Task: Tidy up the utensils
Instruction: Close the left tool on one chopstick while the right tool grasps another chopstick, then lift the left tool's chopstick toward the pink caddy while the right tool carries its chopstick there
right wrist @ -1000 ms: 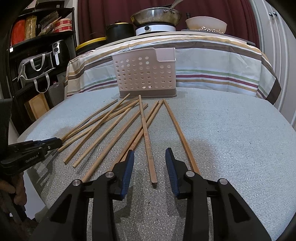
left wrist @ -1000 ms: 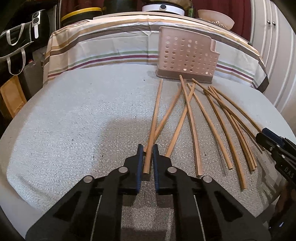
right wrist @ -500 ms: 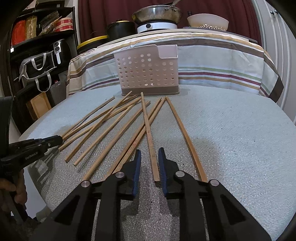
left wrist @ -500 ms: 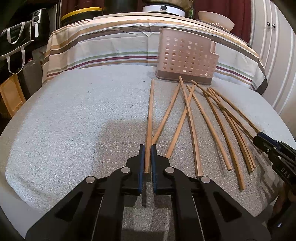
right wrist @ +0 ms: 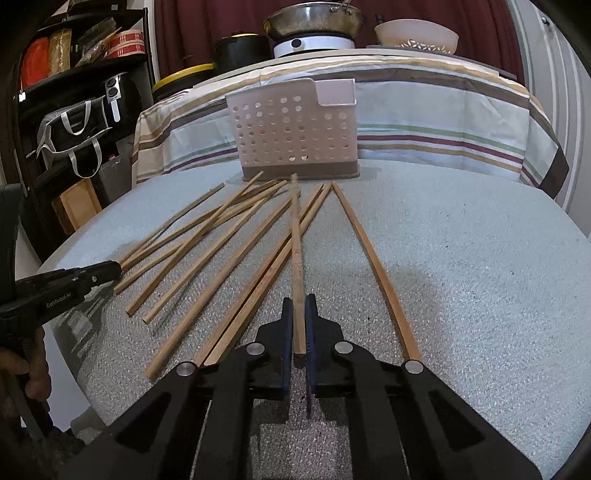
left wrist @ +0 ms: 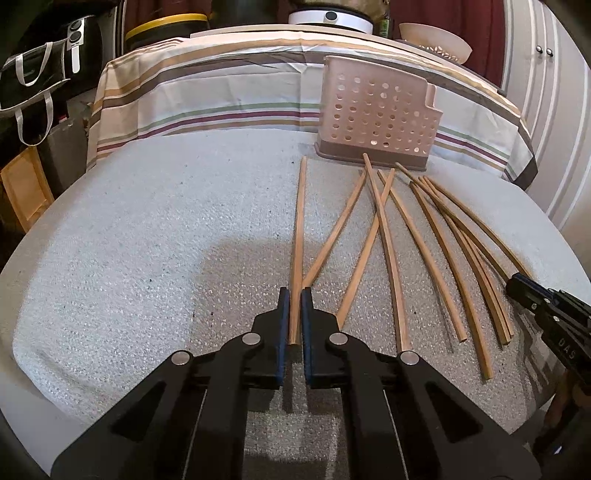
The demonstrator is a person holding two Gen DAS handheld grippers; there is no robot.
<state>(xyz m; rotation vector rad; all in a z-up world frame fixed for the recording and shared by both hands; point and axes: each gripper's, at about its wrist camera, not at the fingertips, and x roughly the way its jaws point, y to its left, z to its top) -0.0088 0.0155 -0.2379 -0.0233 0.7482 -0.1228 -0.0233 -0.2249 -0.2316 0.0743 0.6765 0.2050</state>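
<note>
Left gripper [left wrist: 294, 295]: clamping the leftmost chopstick [left wrist: 298, 236].
Right gripper [right wrist: 299, 301]: gripping another chopstick [right wrist: 296, 243].
Perforated holder [right wrist: 295, 129]: standing beyond the loose chopsticks [right wrist: 207, 236].

Both the left gripper [left wrist: 294, 295] and right gripper [right wrist: 299, 301] are black plastic with blue pads, silver rivets (white lettering along the sides)

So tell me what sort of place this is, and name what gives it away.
Most likely a home kitchen or dining corner. A steel pan sits on a small cooktop behind the work table, a perforated utensil caddy stands among wooden chopsticks, and a shelf rack holds packaged goods.
</note>
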